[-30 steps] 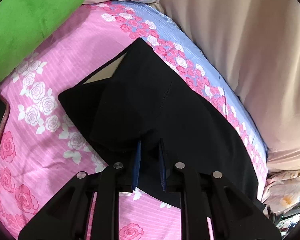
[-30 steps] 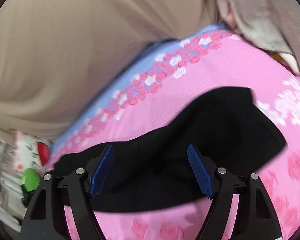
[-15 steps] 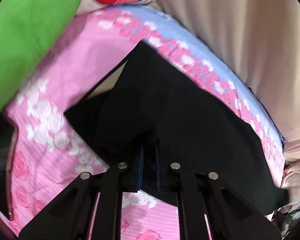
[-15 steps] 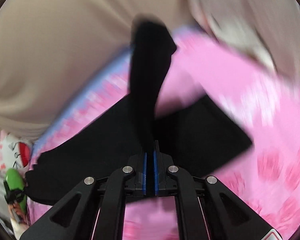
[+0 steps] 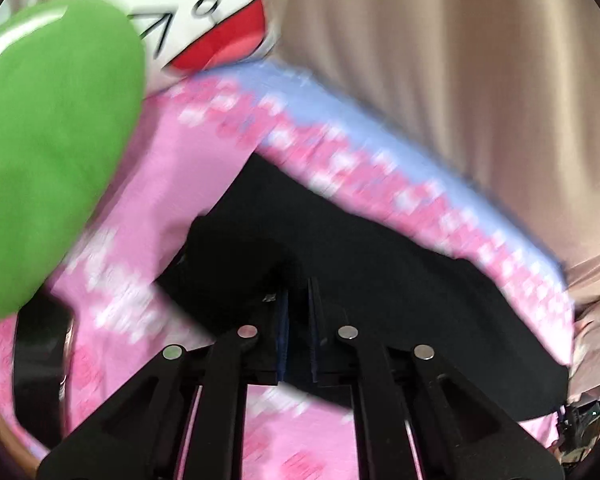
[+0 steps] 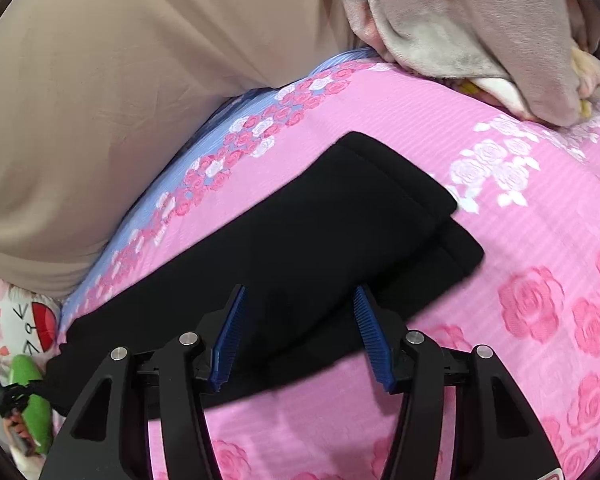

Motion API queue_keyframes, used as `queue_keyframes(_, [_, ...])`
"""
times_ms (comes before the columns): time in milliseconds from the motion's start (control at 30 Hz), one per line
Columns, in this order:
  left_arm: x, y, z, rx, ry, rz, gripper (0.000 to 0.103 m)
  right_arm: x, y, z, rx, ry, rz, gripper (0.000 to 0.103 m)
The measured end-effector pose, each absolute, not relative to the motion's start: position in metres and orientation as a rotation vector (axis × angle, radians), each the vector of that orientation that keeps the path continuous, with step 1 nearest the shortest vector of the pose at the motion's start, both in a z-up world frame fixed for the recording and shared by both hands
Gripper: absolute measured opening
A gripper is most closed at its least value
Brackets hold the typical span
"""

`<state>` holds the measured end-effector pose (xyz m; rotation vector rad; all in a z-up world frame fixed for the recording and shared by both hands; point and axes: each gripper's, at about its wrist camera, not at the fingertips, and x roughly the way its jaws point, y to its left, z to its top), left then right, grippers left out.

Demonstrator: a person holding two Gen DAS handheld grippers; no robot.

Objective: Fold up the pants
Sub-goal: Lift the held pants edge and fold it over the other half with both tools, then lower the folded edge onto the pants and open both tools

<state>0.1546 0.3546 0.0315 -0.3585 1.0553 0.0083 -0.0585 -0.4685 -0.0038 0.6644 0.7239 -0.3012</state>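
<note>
The black pants point(image 6: 320, 220) lie folded over on the pink rose-print sheet point(image 6: 540, 240), one layer resting on another near the right end. My right gripper point(image 6: 299, 292) hovers just above their near edge; its jaws are opening and the blue pads point(image 6: 228, 340) press on nothing. In the blurred left wrist view the pants point(image 5: 380, 280) stretch to the right along the sheet's blue border. My left gripper point(image 5: 298, 312) is shut on a bunched fold at their left end.
A green plush point(image 5: 40, 140) and a white cartoon-face cushion point(image 5: 220, 20) sit at the left end. Beige cloth point(image 6: 140, 100) runs along the far side. A grey fleece blanket point(image 6: 480, 32) lies at the far right. A dark brown-rimmed object point(image 5: 40, 360) lies near left.
My right gripper shut on the pants' end, carried it across and has let go; the pants now lie folded flat. My left gripper kept its grip, rose a little and rolled.
</note>
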Motion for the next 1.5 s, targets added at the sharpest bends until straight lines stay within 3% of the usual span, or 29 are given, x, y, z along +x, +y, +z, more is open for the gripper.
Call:
queue_keyframes(67, [0.147,0.362,0.002,-0.352,1.155,0.028,0.009,-0.068,-0.463,-0.004,0.649,0.719,-0.32,0.054])
queue_keyframes(167, [0.132,0.372,-0.01,-0.392,1.184,0.056,0.019,-0.084,-0.452,0.015,0.566,0.689,-0.39,0.054])
queue_keyframes(300, [0.115,0.375,0.023,-0.264,1.091,0.314,0.017,-0.085,-0.413,0.054,0.411,0.635,-0.381,0.055])
queue_keyframes(433, [0.127,0.347,0.066,-0.263,0.978,0.183,0.017,-0.036,-0.343,0.079,0.319,0.643,-0.113,0.055])
queue_keyframes(500, [0.148,0.316,0.072,-0.21,0.96,0.114,0.026,0.002,-0.298,0.08,0.291,0.673,0.058,0.055])
queue_keyframes(567, [0.167,0.292,0.059,-0.164,0.987,0.098,0.037,0.046,-0.247,0.077,0.264,0.706,0.205,0.055])
queue_keyframes(733, [0.18,0.29,-0.005,-0.121,1.134,0.101,0.037,0.178,-0.12,0.053,0.218,0.876,0.449,0.055])
queue_keyframes(933, [0.156,0.297,-0.009,-0.035,1.074,0.047,0.037,0.272,-0.039,0.018,0.11,1.038,0.491,0.056])
queue_keyframes(1067, [0.149,0.291,-0.015,0.023,1.033,0.04,0.037,0.286,-0.033,-0.007,0.114,1.144,0.528,0.056])
queue_keyframes(1133, [0.148,0.291,-0.016,0.021,1.028,0.032,0.037,0.281,-0.03,-0.007,0.12,1.15,0.589,0.031])
queue_keyframes(1167, [0.147,0.293,-0.015,0.013,1.027,0.024,0.037,0.274,-0.026,-0.004,0.099,1.137,0.622,0.013])
queue_keyframes(1367, [0.148,0.3,-0.015,-0.041,1.035,0.002,0.037,0.294,-0.031,0.026,0.151,0.983,0.584,0.0])
queue_keyframes(1500, [0.149,0.295,-0.016,-0.01,1.028,0.015,0.037,0.322,-0.047,0.012,0.146,1.007,0.457,0.001])
